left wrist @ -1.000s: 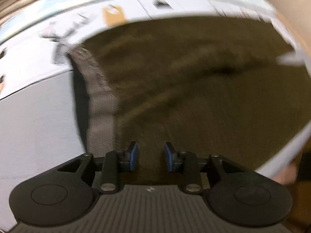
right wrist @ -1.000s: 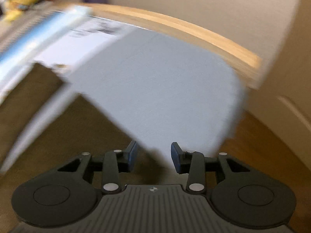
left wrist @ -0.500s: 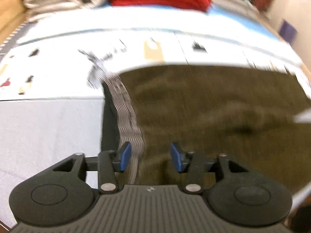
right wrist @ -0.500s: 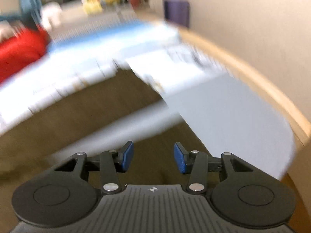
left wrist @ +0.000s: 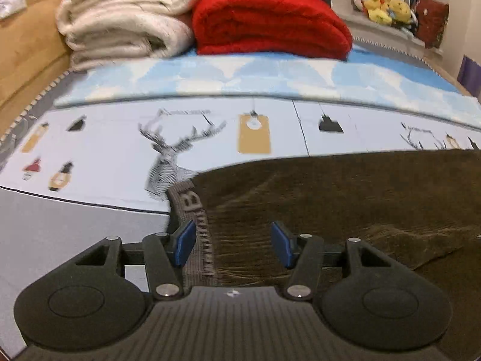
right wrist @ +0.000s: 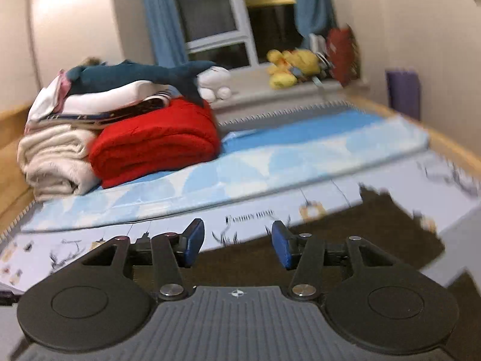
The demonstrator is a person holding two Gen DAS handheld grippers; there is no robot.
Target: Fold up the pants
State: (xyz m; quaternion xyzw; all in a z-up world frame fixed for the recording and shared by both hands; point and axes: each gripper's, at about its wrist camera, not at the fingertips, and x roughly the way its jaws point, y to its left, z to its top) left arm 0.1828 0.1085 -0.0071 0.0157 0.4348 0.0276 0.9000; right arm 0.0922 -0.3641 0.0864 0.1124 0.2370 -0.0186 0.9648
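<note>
I see one pair of brown pants [left wrist: 345, 198] spread flat on the bed [left wrist: 105, 150], two folded blankets behind. My left gripper [left wrist: 233, 242] and right gripper [right wrist: 237, 242] both gape empty, the right's jaws just widening.

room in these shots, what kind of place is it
Most likely a bedroom. Brown pants lie spread on a bed with a printed sheet, folded blankets are stacked at its far end, and plush toys sit on the sill under a curtained window.

Warm, dim indoor light; a ceiling lamp glares in the dark glass window [right wrist: 216, 9]. Fisheye bending curves the edges. Motion blur smears the right view's right side and softens the dark olive-brown fabric pants [left wrist: 345, 198].
</note>
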